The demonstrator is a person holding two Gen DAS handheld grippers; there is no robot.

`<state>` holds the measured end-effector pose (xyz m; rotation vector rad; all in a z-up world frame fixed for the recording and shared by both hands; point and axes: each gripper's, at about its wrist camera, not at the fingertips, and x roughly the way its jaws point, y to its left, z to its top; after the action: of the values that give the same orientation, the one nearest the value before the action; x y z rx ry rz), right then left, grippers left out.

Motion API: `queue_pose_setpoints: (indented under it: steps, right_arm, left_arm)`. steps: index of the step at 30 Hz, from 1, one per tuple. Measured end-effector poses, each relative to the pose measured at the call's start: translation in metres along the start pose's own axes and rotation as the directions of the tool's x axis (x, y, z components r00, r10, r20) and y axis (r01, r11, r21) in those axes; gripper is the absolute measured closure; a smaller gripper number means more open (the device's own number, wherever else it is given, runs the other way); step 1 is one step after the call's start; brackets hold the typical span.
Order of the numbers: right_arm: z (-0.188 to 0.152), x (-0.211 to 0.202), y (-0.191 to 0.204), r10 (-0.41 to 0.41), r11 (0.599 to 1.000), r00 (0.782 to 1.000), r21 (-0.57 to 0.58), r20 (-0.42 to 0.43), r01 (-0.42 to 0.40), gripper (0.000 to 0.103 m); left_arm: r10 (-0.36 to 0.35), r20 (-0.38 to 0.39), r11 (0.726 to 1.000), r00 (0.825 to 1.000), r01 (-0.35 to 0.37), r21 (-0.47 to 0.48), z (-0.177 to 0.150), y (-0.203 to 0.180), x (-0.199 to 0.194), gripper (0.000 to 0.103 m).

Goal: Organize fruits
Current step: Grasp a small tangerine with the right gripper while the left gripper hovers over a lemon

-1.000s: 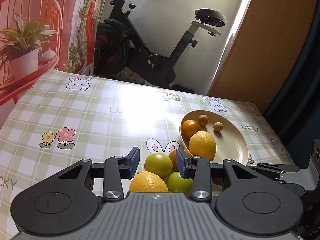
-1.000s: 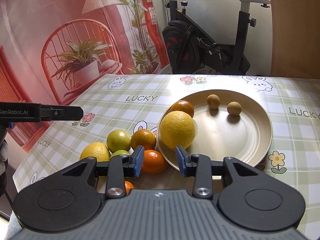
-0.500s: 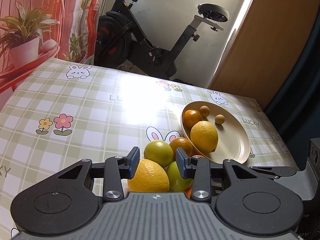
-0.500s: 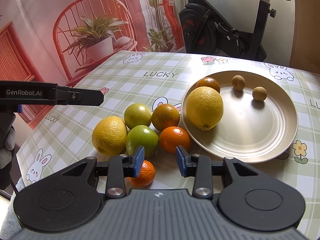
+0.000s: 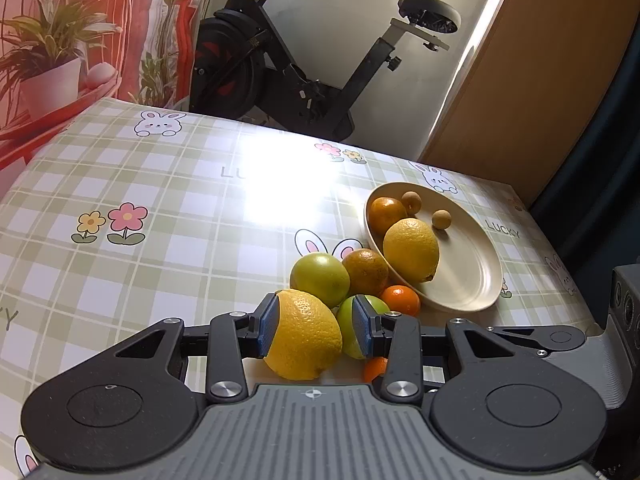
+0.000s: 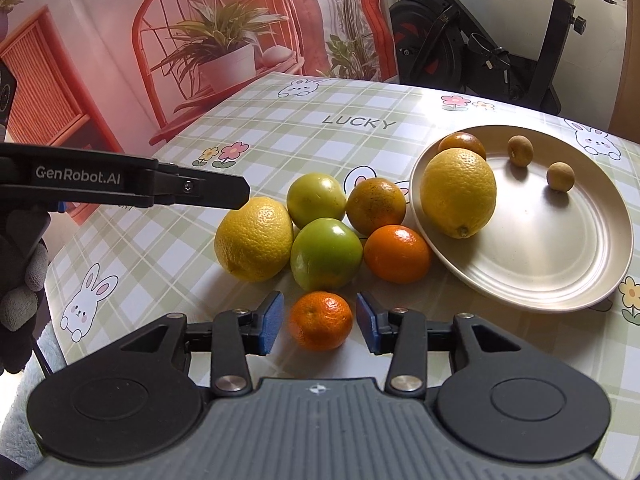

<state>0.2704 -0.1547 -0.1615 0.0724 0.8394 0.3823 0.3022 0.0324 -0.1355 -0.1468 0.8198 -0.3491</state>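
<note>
The small mandarin sits on the tabletop directly between the right claw's just-widened, untouching pads, nearer that hand, while the left claw hangs unclenched over the lemon.

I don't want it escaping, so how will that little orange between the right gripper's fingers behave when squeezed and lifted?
The small orange is round and sits free on the tablecloth, so it may roll if nudged. Its glossy peel could slip between the right gripper's narrow fingers. It probably gives slightly under pressure.
</note>
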Motion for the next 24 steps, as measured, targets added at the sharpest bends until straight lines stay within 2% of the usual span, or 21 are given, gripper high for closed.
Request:
queue_pose_setpoints:
  steps: [24]
  right_arm:
    - [-0.0047,0.01,0.0021,-0.021,0.999,0.999,-0.027,-0.033,0.02,0.059]
  left_arm:
    - [0.003,-0.021,1.0,1.0,-0.003,0.007,-0.005,-0.0055,0.0055,0.061]
